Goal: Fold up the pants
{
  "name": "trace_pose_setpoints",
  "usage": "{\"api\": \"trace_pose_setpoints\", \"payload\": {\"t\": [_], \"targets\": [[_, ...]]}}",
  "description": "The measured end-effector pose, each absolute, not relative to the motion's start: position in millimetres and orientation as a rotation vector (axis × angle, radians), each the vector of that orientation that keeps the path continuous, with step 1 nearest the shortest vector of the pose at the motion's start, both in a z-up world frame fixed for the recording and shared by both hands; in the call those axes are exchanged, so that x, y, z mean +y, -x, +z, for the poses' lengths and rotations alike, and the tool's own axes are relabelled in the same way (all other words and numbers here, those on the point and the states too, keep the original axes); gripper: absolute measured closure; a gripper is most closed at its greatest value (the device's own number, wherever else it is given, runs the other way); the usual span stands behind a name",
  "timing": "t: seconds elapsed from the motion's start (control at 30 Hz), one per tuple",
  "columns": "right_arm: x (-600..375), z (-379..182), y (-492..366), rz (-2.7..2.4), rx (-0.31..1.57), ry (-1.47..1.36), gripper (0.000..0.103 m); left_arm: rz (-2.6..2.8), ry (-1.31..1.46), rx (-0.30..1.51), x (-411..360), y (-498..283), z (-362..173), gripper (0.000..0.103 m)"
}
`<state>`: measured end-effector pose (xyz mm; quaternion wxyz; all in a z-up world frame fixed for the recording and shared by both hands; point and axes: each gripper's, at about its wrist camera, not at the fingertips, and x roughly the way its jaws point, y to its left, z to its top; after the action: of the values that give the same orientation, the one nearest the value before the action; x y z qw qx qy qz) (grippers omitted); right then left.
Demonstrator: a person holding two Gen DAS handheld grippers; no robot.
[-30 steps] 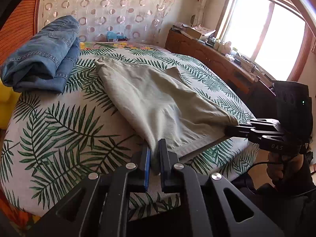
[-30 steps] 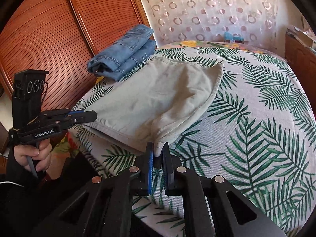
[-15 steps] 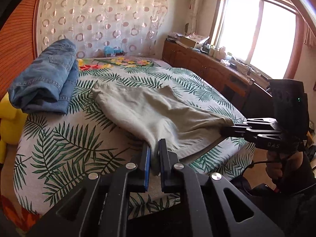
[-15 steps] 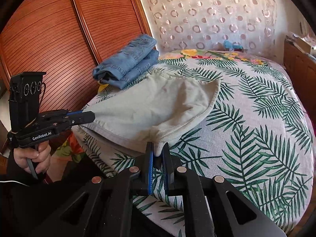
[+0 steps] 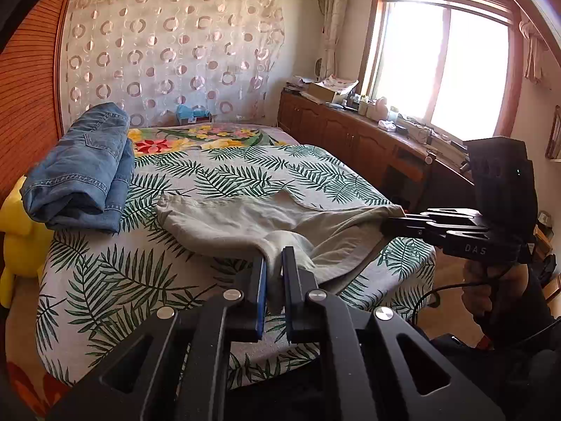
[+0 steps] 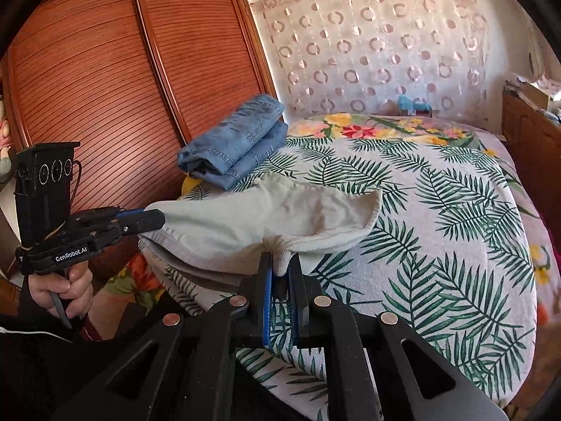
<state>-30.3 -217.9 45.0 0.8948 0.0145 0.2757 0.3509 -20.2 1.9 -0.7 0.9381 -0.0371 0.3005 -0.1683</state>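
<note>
So your left gripper point(image 5: 272, 263) is pinched nearly shut on one corner of the beige pants point(image 5: 224, 226), and your right gripper point(image 6: 280, 268) is clamped just as tight on the other. Pants hang between them, far end resting on the bed point(image 5: 147, 280) beside folded jeans point(image 5: 84, 172).

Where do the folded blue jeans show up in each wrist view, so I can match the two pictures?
Left wrist: folded blue jeans lie at the left edge, on the bed's far left side.
Right wrist: the jeans sit left of centre, in front of the wooden wardrobe doors.
Shared landmark: the circle-patterned curtain behind the bed.
</note>
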Motion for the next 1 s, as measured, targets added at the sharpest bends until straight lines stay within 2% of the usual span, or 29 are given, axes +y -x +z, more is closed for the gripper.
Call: {"api": "trace_pose_setpoints", "payload": {"t": [0.7, 1.0], "targets": [[-199.2, 30.9, -8.9, 0.688, 0.578, -0.022, 0.095, -0.305, 0.089, 0.669, 3.3, -21.3, -32.9, 0.094], [-192.3, 45.8, -33.8, 0.661, 0.539, -0.003, 0.095, -0.304, 0.076, 0.61, 4.5, -45.9, -5.3, 0.094]]}}
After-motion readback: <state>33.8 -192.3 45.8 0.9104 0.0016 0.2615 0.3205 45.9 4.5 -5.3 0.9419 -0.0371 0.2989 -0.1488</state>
